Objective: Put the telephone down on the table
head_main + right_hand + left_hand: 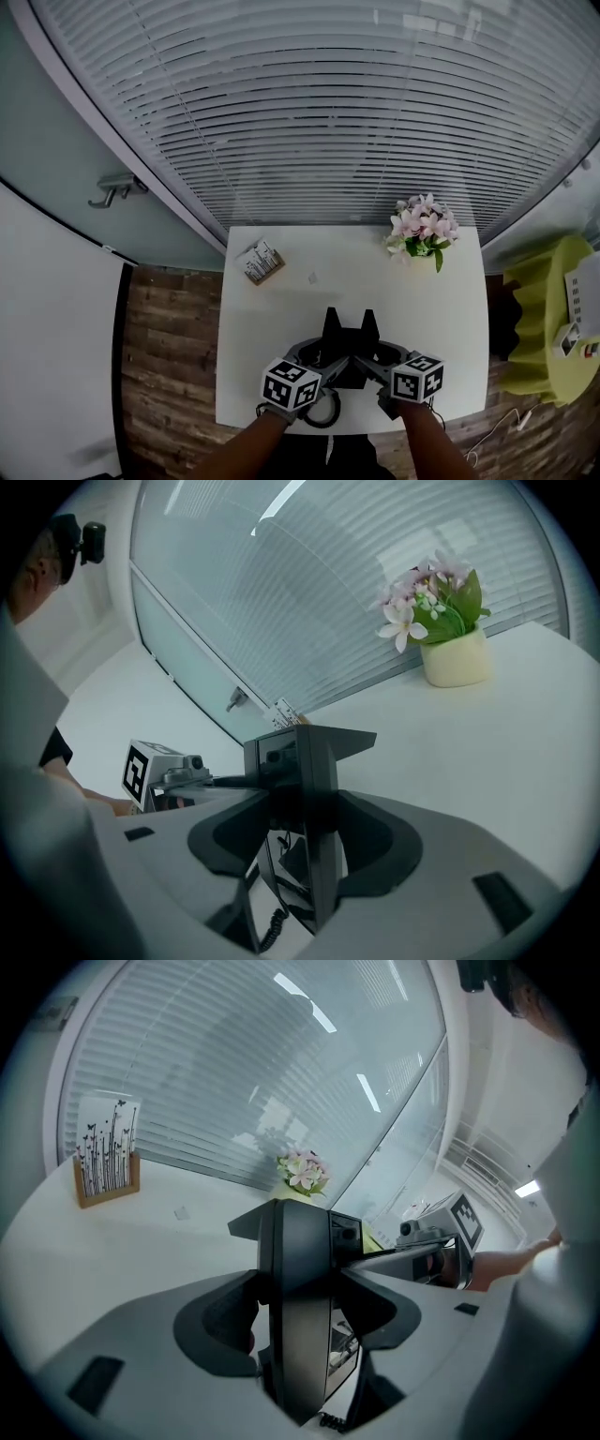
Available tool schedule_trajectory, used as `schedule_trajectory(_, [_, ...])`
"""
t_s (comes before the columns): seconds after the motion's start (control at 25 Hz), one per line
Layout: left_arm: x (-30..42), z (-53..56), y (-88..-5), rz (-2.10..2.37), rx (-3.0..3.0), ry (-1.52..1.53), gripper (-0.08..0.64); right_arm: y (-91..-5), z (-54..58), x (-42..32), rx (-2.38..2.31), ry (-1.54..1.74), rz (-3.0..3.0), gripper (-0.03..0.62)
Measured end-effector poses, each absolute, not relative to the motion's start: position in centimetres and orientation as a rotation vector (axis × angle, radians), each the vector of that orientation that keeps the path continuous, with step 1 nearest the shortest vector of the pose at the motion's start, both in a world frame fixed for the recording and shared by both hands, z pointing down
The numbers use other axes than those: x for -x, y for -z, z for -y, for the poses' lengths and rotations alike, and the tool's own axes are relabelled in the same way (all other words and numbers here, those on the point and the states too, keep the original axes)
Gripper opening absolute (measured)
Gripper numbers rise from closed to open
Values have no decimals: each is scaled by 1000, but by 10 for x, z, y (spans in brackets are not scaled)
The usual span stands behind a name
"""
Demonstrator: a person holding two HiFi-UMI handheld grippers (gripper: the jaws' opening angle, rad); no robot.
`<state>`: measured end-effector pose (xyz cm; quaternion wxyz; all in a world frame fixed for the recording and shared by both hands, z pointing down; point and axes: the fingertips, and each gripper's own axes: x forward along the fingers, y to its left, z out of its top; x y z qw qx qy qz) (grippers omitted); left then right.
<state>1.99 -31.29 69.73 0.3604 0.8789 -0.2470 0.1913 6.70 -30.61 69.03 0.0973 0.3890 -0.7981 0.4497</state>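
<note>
A black telephone (349,347) is upright between my two grippers, over the near part of the white table (356,281). My left gripper (323,356) is shut on its left side and my right gripper (378,356) on its right side. In the left gripper view the telephone (298,1269) fills the gap of the left gripper (300,1321), both pads pressed on it. The right gripper view shows the same for the telephone (314,771) and the right gripper (305,841). A coiled cord (272,925) hangs beneath. Whether the base touches the table is hidden.
A pot of pink flowers (422,230) stands at the table's far right. A wooden card holder (262,262) sits at the far left, with a small white scrap (312,277) near it. A yellow-green seat (553,319) is right of the table. Window blinds rise behind.
</note>
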Motion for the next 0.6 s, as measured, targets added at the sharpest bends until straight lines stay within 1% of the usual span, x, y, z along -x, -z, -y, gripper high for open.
schedule_trajectory(0.6, [-24,339,-733,674,-2158,-480,273,-725,334,-73,-1161,-1439,2326,230])
